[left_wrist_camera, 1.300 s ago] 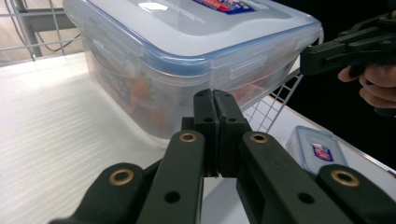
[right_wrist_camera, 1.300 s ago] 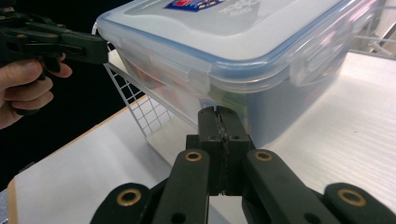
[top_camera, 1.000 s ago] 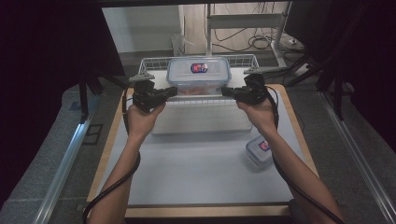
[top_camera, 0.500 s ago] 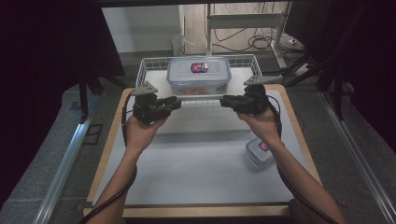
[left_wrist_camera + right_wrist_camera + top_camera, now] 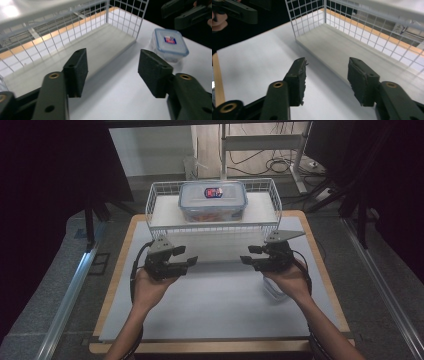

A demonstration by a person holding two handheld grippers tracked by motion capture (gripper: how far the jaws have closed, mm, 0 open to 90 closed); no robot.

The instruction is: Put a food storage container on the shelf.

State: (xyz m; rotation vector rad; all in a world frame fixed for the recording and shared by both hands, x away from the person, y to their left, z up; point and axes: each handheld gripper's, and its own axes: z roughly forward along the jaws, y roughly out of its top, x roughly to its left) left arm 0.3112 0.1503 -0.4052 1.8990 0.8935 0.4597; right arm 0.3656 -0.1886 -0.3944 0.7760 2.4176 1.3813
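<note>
In front of the wire rack, above the white table cover [image 5: 210, 320], both grippers hang level with their jaws turned inward toward one another. The left gripper [image 5: 186, 259] has its jaws parted to a middling gap with nothing between them; they have just been opening. The right gripper [image 5: 252, 255] is in the same condition: jaws apart, nothing held, just been opening.

The small lidded container [image 5: 170, 44] sits on the table cover directly beneath the right hand [image 5: 287, 280], largely hidden by it in the high view; its lid is on and its contents cannot be made out. It lies nearer the right gripper, below and slightly behind the jaw tips, and well apart from the left gripper, across the table from it. My judgement is that any pick of it falls to the right hand, which would need to draw back and tip downward.

The large lidded container [image 5: 213, 200] rests on the upper level of the wire rack [image 5: 272, 200], lid closed, with something reddish visible inside. The rack's lower shelf [image 5: 352, 50] is bare.
</note>
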